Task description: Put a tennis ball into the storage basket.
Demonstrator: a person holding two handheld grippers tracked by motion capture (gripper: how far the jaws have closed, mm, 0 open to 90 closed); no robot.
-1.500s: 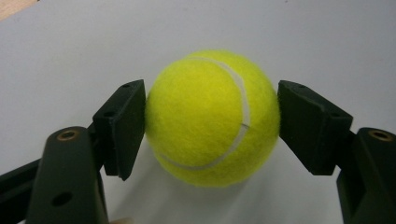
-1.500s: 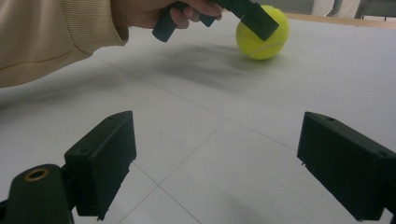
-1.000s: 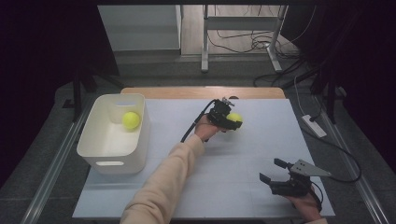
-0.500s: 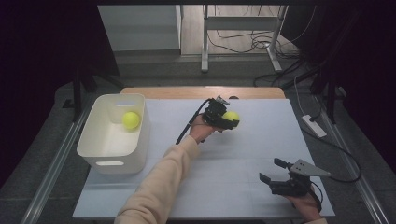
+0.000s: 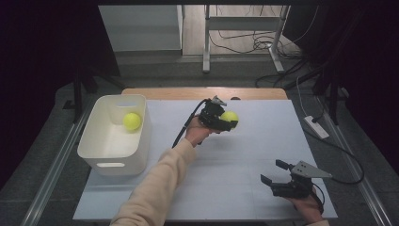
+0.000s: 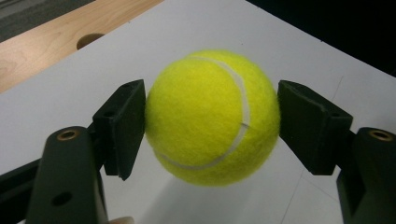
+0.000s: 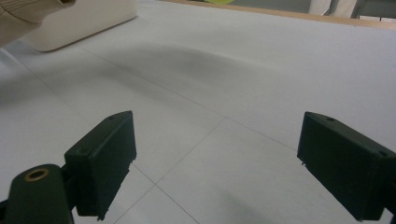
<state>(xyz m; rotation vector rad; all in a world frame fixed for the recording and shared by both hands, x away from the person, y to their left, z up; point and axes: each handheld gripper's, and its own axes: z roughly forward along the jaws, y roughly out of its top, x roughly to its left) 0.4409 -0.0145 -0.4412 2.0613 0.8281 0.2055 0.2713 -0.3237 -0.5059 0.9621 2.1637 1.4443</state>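
- The left tongs (image 5: pixel 225 121) grip a ball (image 5: pixel 229 117) between both jaws. In the left gripper view the ball (image 6: pixel 212 116) is pressed at its sides by the two pads, one flat against each flank.
- The grip sits near the ball's widest line, probably so the round felt cannot squirt out forward or back.
- The shadow under the ball suggests it is lifted just clear of the white worktop (image 5: pixel 244 155), though the gap is hard to judge.
- A white bin (image 5: pixel 113 136) stands well off to the far side of the left tongs from the ball, with a second ball (image 5: pixel 132 121) lying inside it. By the look of it, the gripped ball is meant to join that one.
- The right tongs (image 5: pixel 275 174) rest low near the worktop's near edge, well apart from the left ones, jaws spread wide and holding nothing. In the right gripper view bare sheet lies between the pads (image 7: pixel 105 158).
- Parked there, they leave the left arm's way to the bin free.
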